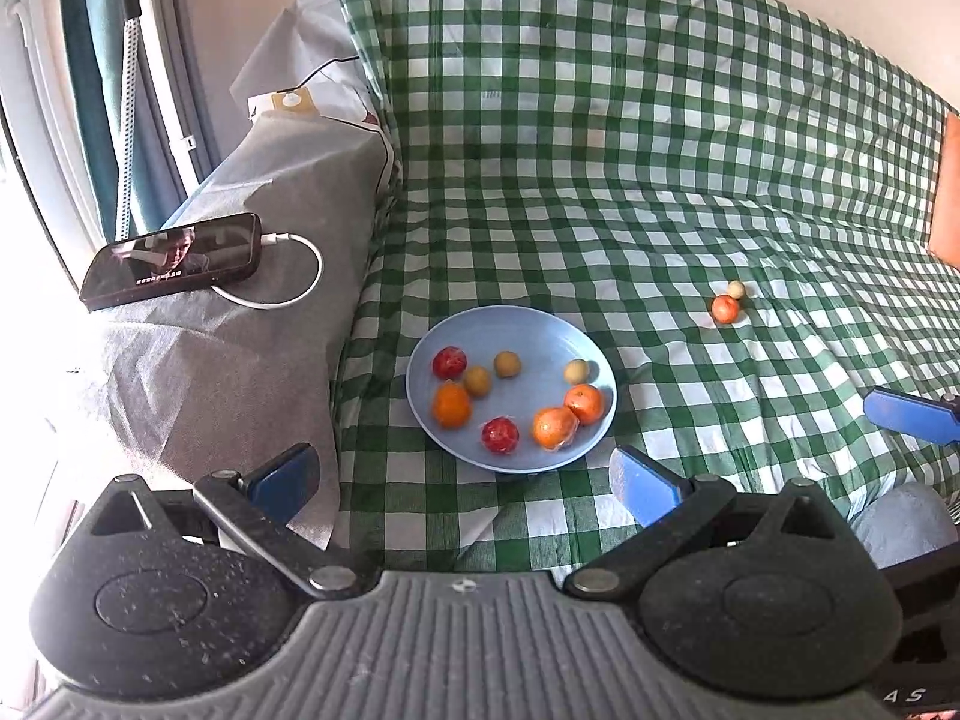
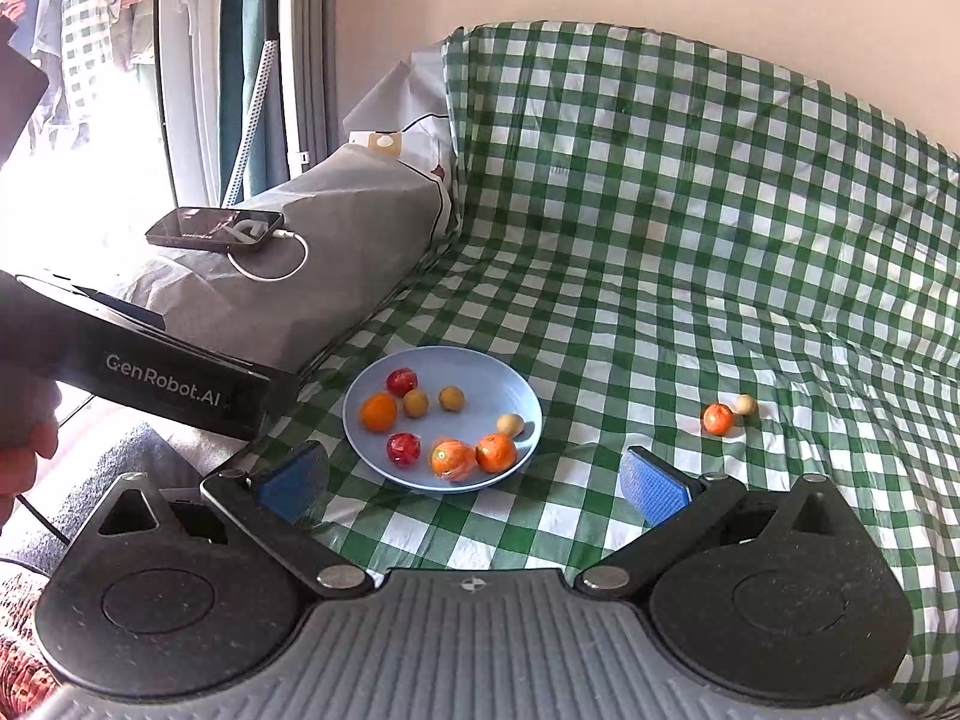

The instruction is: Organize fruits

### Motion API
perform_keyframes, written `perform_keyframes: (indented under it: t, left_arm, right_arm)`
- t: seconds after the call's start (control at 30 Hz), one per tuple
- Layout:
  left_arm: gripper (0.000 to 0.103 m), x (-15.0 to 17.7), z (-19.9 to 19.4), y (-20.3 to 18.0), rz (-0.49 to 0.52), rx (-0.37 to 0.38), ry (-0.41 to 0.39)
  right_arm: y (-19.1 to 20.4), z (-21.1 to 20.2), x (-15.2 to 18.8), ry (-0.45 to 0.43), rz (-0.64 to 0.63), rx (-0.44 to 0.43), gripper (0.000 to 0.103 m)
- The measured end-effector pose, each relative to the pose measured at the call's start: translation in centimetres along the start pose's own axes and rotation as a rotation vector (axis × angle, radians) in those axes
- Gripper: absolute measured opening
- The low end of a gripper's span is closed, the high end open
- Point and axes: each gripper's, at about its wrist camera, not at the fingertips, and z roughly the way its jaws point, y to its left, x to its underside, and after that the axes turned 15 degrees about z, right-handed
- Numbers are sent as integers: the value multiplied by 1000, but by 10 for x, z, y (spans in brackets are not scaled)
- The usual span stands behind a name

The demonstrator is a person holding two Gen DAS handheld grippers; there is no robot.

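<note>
A light blue plate [image 1: 540, 324] [image 2: 516, 387] lies on the green checked cloth and holds several fruits: oranges [image 1: 451, 405] [image 2: 378, 412], red fruits [image 1: 500, 434] [image 2: 402, 448] and small tan fruits [image 1: 507, 363] [image 2: 451, 398]. Off the plate to the right lie a small orange [image 1: 725, 308] [image 2: 717, 418] and, touching it, a pale round fruit [image 1: 735, 289] [image 2: 744, 403]. My left gripper [image 1: 465, 483] is open and empty, just in front of the plate. My right gripper [image 2: 474, 483] is open and empty, near the plate's front edge.
A phone [image 1: 171, 267] [image 2: 216, 228] with a white charging cable lies on a grey covered block [image 1: 252, 360] at the left. The left gripper's body [image 2: 156, 375] shows at the left of the right wrist view. An orange cushion edge [image 1: 948, 192] is at far right.
</note>
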Motion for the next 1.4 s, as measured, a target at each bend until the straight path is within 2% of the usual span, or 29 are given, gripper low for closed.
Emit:
perform_keyframes:
  t: [1.4]
  left_arm:
    - [103,-6,46,2,5,38,106]
  right_arm:
    - [-10,42,2,95,74,24,102]
